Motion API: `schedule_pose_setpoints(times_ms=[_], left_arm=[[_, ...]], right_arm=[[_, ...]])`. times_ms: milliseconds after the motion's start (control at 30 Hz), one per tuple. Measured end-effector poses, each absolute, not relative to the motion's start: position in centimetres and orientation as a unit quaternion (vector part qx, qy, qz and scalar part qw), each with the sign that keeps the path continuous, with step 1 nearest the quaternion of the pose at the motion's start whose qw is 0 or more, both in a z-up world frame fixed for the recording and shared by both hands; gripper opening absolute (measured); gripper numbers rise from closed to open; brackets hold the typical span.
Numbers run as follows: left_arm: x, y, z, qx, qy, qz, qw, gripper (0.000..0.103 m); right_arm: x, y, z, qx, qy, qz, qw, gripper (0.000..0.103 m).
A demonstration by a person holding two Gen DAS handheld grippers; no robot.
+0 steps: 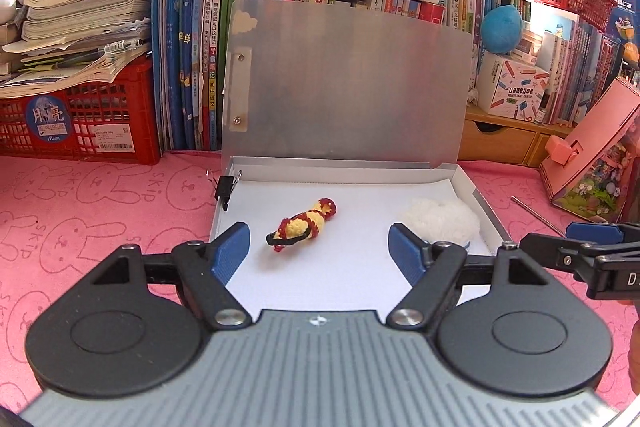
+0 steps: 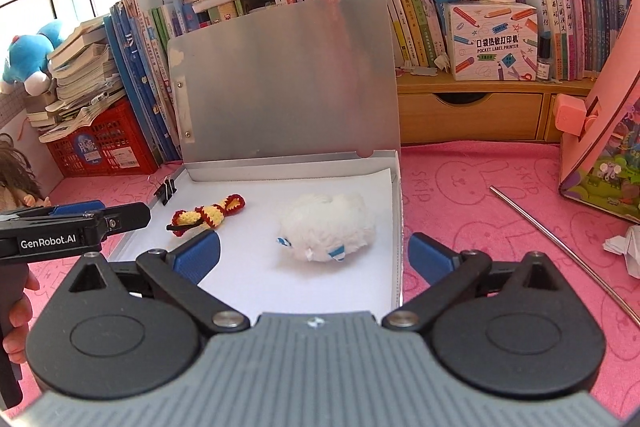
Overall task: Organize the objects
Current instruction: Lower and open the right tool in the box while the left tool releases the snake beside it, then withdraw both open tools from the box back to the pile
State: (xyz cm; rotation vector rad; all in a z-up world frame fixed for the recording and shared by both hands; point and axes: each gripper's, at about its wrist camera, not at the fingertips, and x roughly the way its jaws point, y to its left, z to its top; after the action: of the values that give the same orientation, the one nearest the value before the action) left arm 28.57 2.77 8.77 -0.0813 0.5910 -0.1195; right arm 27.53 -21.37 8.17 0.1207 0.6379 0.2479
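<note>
Both toys lay in the open box (image 1: 486,211).
Yellow-red crochet toy (image 1: 303,223) beside fluffy white plush (image 2: 329,230); left tool (image 1: 320,247) and right tool (image 2: 316,255) stood apart, empty.

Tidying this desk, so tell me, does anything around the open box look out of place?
Yes. A thin metal rod lies loose and slanted on the pink bunny-print cloth, right of the open box. Crumpled white paper sits beyond it.
</note>
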Motion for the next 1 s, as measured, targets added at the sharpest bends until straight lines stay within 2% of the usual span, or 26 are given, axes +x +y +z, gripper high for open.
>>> schedule_pose_setpoints(times_ms=[267,1000], left_arm=[[24.6,1.8,7.3,0.021,0.290,-0.047,0.956,0.080],[11.7,1.2,6.5,0.012,0.251,-0.099,0.963,0.084]], right_arm=[[23.4,-22.2,8.4,0.047,0.296,0.137,0.944,0.103],[11.9,-22.8,7.9,0.009,0.232,0.134,0.963,0.103]])
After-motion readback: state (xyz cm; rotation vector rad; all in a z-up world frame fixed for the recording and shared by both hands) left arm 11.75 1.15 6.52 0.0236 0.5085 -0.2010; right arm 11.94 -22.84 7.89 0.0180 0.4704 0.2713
